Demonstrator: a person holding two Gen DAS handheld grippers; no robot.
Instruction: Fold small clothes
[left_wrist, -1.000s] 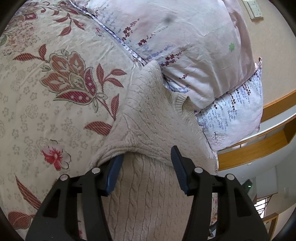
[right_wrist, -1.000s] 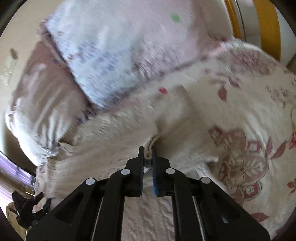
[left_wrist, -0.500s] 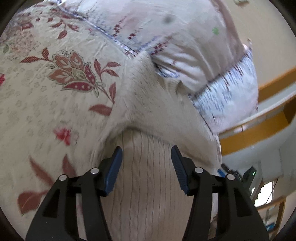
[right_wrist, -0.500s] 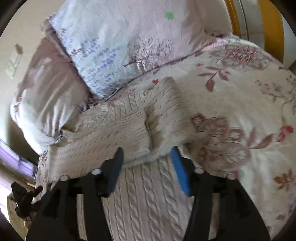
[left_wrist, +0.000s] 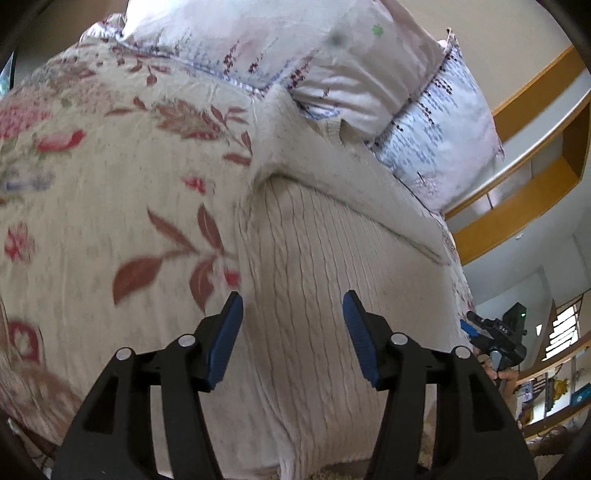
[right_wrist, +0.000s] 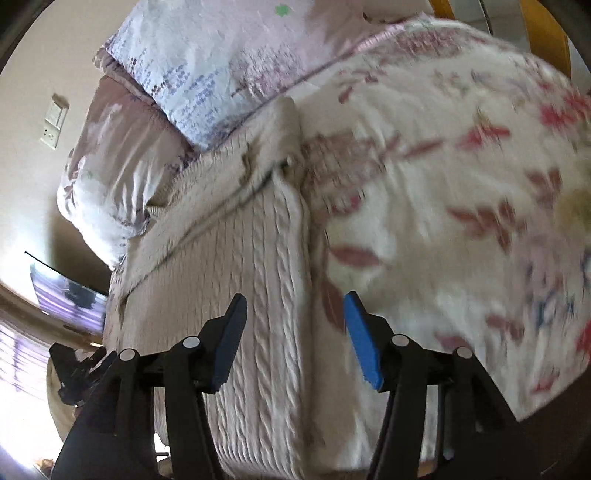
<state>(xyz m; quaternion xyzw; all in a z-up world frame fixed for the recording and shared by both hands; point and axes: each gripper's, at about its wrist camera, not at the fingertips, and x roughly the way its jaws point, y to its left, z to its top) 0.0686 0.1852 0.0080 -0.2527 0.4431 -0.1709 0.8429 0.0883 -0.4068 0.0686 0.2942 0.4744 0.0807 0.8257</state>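
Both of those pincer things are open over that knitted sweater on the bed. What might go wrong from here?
1. The sweater hangs over the bed's near edge, and neither the left gripper nor the right gripper holds it, so it could slide off.
2. The folded-over top part lies loose against the pillows; a tug might undo it.
3. The fingers may pinch the flowered bedspread along with the knit.

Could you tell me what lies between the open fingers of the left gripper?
Only the cream sweater shows between the left gripper fingers, in the left wrist view; they hold nothing.
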